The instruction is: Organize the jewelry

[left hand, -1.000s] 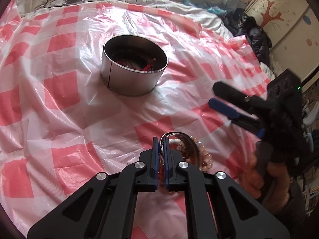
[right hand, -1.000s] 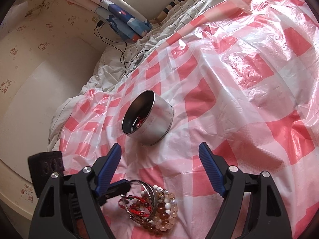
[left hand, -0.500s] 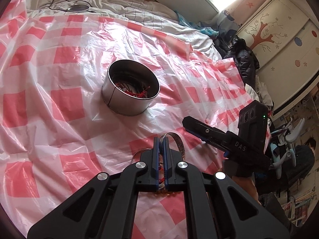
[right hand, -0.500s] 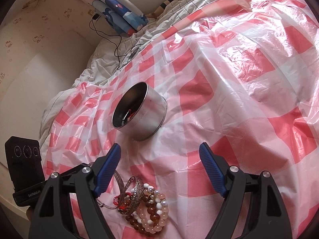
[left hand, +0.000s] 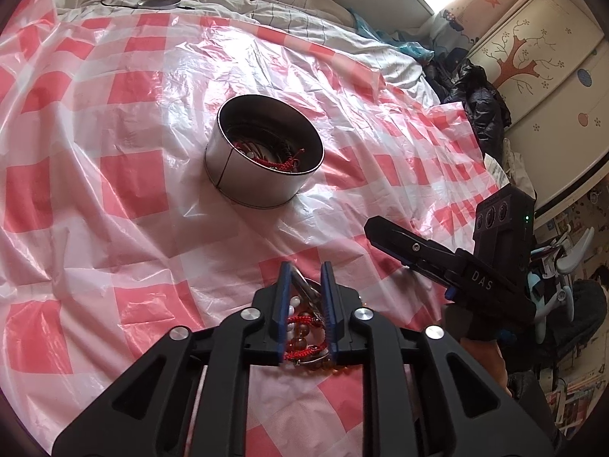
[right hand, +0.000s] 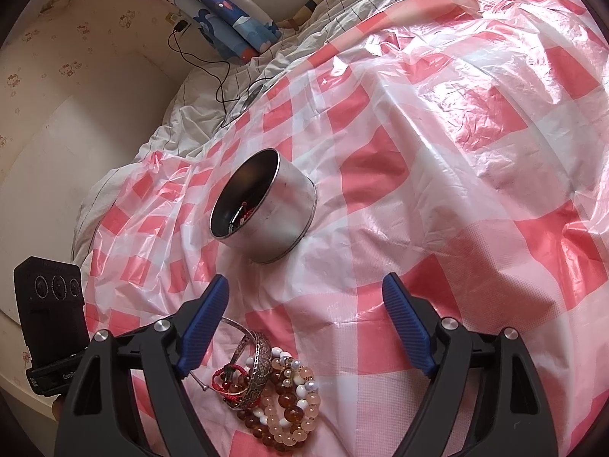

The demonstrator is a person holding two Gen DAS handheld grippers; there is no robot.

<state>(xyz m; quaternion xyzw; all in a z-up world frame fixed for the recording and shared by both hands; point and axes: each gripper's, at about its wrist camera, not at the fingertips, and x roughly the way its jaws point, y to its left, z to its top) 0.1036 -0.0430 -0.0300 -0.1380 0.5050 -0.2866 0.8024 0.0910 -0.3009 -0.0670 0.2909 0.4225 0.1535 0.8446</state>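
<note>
Jewelry partly sorted: red cord pieces lie inside the tin (left hand: 262, 175), mid-frame on the bed; a pile of bracelets (right hand: 274, 388) waits at bottom. Left gripper (left hand: 306, 304) fingers, just opening, straddle it; right gripper (right hand: 304, 327) gapes empty.

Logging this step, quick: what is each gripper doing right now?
Left gripper: jaws have just been opening, slightly apart over the bracelet pile, gripping nothing.
Right gripper: wide open, empty.
</note>
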